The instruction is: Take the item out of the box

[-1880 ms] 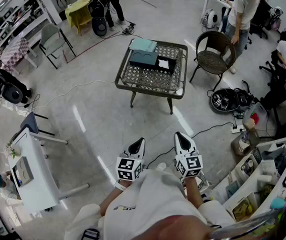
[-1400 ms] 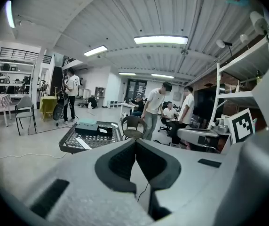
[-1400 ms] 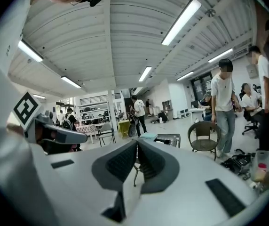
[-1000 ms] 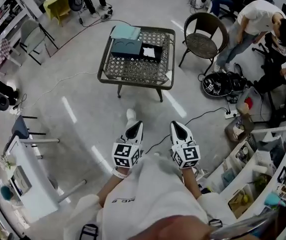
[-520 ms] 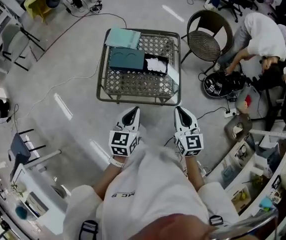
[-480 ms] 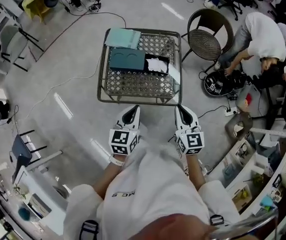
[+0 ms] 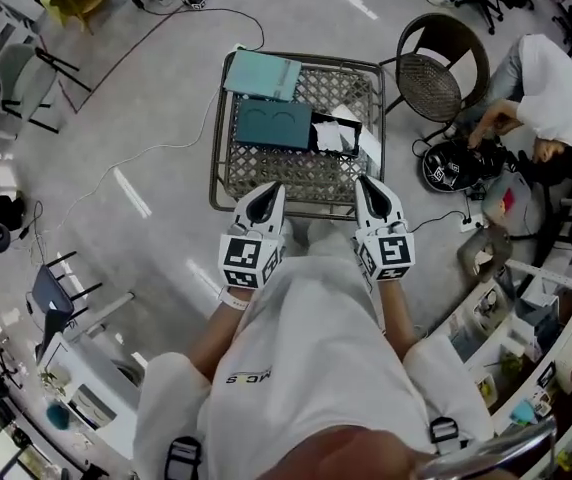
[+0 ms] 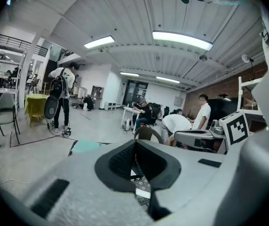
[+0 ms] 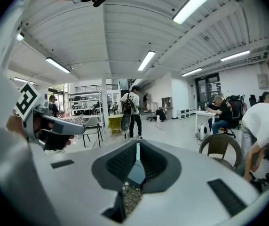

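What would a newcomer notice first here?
The left gripper and right gripper, each with a square-marker cube, sit side by side mid-picture in the head view. Just beyond stands a lattice table bearing a dark teal box and an open box with white contents.

Viewed from above, a person in a white shirt holds both arms out ahead with a two-jaw gripper in each hand. The left gripper (image 7: 270, 192) and right gripper (image 7: 367, 184) sit side by side and apart, level with each other, pointing forward and slightly down. Both pairs of jaws are closed at the tips, with nothing between them. The left forearm (image 7: 218, 340) and right forearm (image 7: 398, 320) are bare below the sleeves.
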A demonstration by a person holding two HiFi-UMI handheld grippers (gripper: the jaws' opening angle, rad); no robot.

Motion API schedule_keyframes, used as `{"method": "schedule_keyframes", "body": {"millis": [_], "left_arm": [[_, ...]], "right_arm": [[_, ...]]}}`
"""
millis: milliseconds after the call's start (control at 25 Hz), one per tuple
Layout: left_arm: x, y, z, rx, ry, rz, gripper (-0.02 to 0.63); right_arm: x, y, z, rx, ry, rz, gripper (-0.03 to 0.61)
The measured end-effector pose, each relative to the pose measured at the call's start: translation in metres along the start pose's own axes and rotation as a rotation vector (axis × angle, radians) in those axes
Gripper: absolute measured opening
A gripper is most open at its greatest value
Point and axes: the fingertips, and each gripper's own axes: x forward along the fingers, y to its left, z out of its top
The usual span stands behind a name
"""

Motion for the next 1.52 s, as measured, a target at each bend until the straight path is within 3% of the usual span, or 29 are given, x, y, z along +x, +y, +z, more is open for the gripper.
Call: {"method": "schedule_keyframes", "body": {"millis": [240,520,760,920,1240,1520], "left_arm": [[0.012,0.017,-0.001,-0.057,0.017,0.05,0.025],[0.05,0.023,-0.018,-0.081,0.08,0.054,0.026],[0.08,0.029,-0.046,-0.117,0.145,0.056,0.025],[0.098,0.035,-0.07,-0.184,0.186,0.066,0.025],[0.127,0.051,-0.108,-0.178,0.268,0.09,0.025],[0.139,0.056,-0.137,-0.187,0.31,0.105,0.025]], "right_arm": [[0.023,-0.011,-0.005,-0.011,0.047,0.037,0.025],[0.064,-0.037,-0.028,0.019,0.097,0.059,0.028],[0.105,-0.049,-0.063,0.026,0.192,0.121,0.078],[0.132,-0.054,-0.101,-0.031,0.264,0.148,0.094],[0.179,-0.036,-0.168,-0.075,0.397,0.277,0.107],[0.205,-0.015,-0.217,-0.254,0.478,0.397,0.114]]}}
